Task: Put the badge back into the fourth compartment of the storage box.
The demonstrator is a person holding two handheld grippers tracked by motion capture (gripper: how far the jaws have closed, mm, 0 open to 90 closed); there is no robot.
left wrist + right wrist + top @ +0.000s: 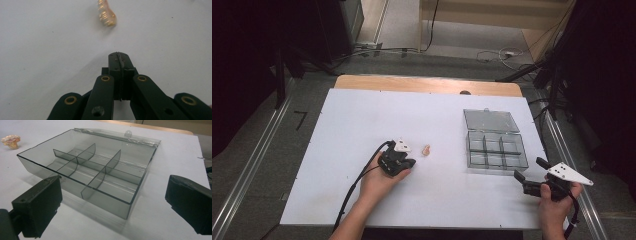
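Observation:
A small peach-and-gold ring-like trinket (pixel 426 150) lies on the white table (pixel 362 120), just right of my left gripper (pixel 410 161). In the left gripper view the trinket (pixel 106 13) lies a short way ahead of the jaws, which are pressed together with nothing between them (pixel 119 55). My right gripper (pixel 530 169) stands open near the front right corner of a clear grey divided box (pixel 497 150), whose lid (pixel 490 120) lies flat behind it. In the right gripper view the box (pixel 75 180) sits just beyond the wide-open fingers (pixel 37 202), its compartments empty, and the trinket (pixel 10 141) is far left.
The table's wooden back edge (pixel 427 84) shows beyond the white sheet. Metal rails (pixel 252 160) run along both sides on the floor. Cables lie on the floor behind the table (pixel 507 54). A black cable (pixel 357 185) trails from the left gripper.

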